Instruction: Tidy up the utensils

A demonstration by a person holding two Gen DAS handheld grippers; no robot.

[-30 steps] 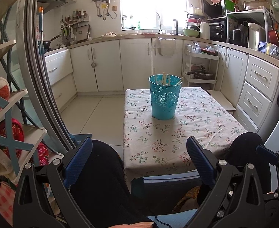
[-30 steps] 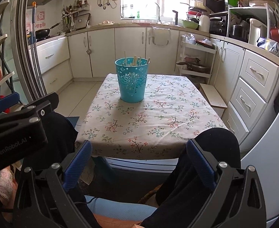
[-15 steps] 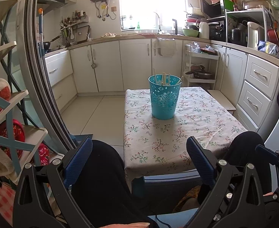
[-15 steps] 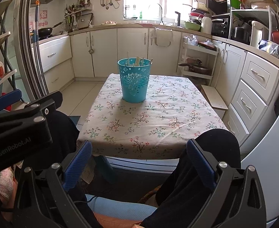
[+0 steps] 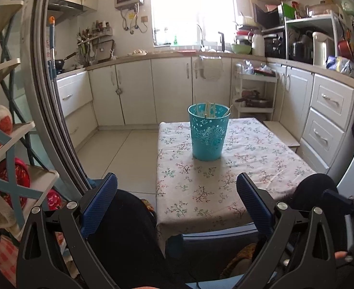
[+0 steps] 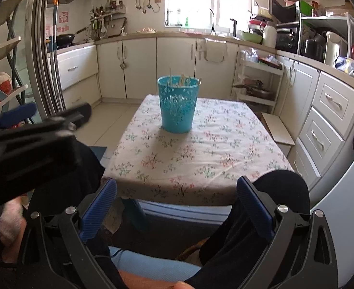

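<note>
**Both tools wide apart, empty; bucket w/ utensils on desk**

Left tool (image 5: 177, 202) is held low in front of the desk (image 5: 225, 180), blue pads spread wide, nothing btwn them. Right tool (image 6: 177, 207) same: pads far apart, empty, held low near the desk's front edge over the person's dark-trousered knees (image 6: 283, 192). In the right wrist view the left tool's black body shows blurred at the left side, beside the near-left corner of the desk.

Teal bucket (image 5: 208, 132) stands upright on the floral tablecloth (image 6: 201, 154), toward the far-left part of the desk, well apart from both tools. Utensils (image 6: 183, 80), pale sticks (prob. chopsticks) plus what looks like a thin metal handle leaning at the right rim, stick up out of the bucket; exact count can't be told.

Behind: white kitchen cabinets (image 5: 133, 91), a bright window (image 5: 191, 9) above the sink, a small white trolley (image 6: 258, 84) to the right of the desk. A shelf rack (image 5: 10, 144) w/ red-and-white soft items sits at far left.
</note>
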